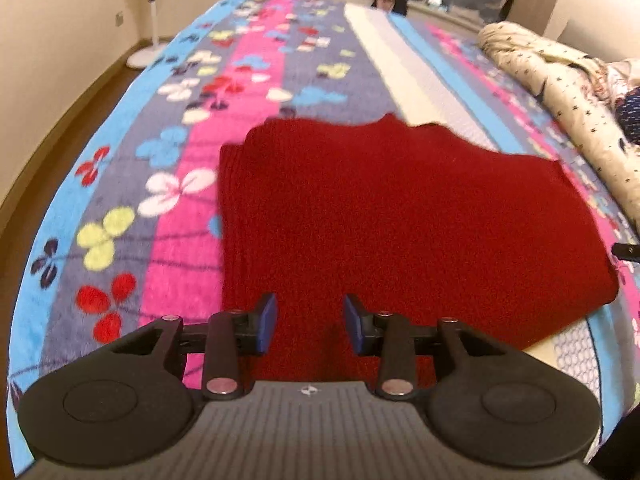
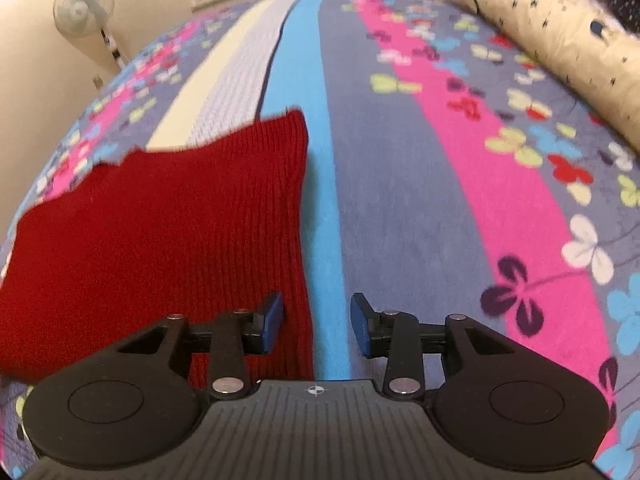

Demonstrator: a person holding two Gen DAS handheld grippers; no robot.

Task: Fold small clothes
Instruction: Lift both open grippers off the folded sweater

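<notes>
Floral bedspread (image 1: 120, 184) carries a folded red knit garment (image 1: 400, 220); cream quilt (image 1: 560, 92) far right, fan (image 2: 84, 8) far left. Left gripper (image 1: 310, 322) and right gripper (image 2: 316, 322) both gape, holding nothing.

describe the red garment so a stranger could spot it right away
Start at the bed with the striped, flower-printed blanket. Near its front edge lies the red knit garment, flat and folded. It is the only plain dark red item, unlike the cream patterned quilt bunched alongside.

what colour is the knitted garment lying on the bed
Dark red, plain rib knit, no print. The knitted garment shows best in the left wrist view.
</notes>
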